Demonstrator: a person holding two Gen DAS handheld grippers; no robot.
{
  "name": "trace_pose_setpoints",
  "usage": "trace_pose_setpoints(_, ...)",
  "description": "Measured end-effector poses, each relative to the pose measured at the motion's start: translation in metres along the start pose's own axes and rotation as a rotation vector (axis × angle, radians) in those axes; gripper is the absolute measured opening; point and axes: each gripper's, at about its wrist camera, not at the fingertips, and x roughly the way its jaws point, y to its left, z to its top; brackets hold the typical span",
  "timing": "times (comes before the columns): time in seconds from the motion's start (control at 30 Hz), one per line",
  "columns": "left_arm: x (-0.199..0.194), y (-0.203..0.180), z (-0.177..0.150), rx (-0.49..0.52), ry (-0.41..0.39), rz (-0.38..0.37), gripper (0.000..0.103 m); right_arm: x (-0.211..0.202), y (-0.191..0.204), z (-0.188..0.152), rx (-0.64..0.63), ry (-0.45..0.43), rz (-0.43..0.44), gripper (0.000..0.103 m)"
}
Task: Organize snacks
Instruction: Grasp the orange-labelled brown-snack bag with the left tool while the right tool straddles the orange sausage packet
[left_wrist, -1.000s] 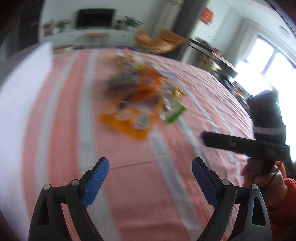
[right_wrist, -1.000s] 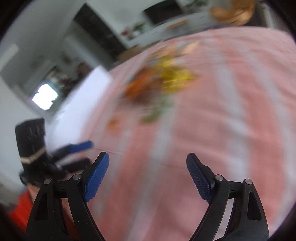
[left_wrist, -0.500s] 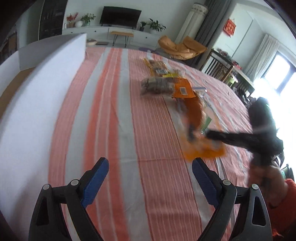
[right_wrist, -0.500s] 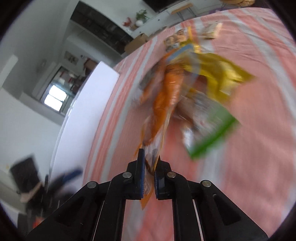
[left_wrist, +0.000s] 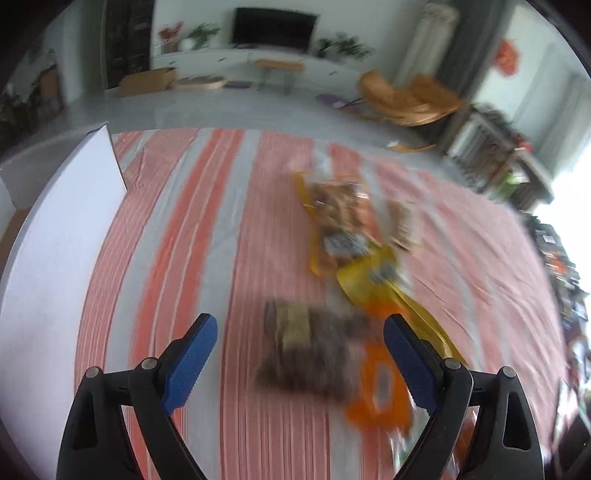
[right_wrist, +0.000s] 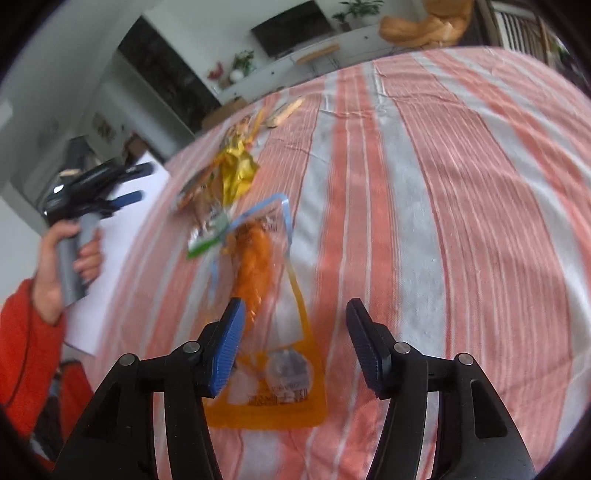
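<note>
Snack packets lie in a loose pile on the orange-and-white striped cloth. In the right wrist view an orange-and-clear packet (right_wrist: 264, 314) lies flat just ahead of my open right gripper (right_wrist: 293, 339), untouched. Behind it lie a green-edged packet (right_wrist: 205, 236) and a gold packet (right_wrist: 236, 170). In the left wrist view my open left gripper (left_wrist: 299, 352) hovers over a blurred dark brown packet (left_wrist: 306, 350). An orange packet (left_wrist: 380, 387), a yellow packet (left_wrist: 380, 280) and a tan packet (left_wrist: 340, 218) lie beyond. The left gripper (right_wrist: 99, 192) also shows in the right wrist view.
A white box wall (left_wrist: 55, 258) stands along the cloth's left side; it also shows in the right wrist view (right_wrist: 122, 243). The striped cloth (right_wrist: 461, 184) stretches bare to the right. Living-room furniture lies beyond the far edge.
My right gripper was shut on the orange-and-clear packet half a second ago; now it is open and the packet lies flat. My left gripper has moved over the pile.
</note>
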Motion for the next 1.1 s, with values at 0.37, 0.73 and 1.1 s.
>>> trace_pose_setpoints(0.37,0.068,-0.004,-0.001,0.087,0.191,0.236,0.094,0.007,-0.001,0.006,0.015,-0.007,0.055,0.061)
trace_pose_setpoints(0.73,-0.015,0.083,-0.071,0.082,0.232,0.187,0.097,0.009,0.004,0.005,0.019,0.027,0.064,0.066)
trace_pose_setpoints(1.1,-0.039,0.079,-0.143,-0.237,0.138,0.189,0.103,-0.001,0.009,0.008,0.007,0.01,0.08,0.067)
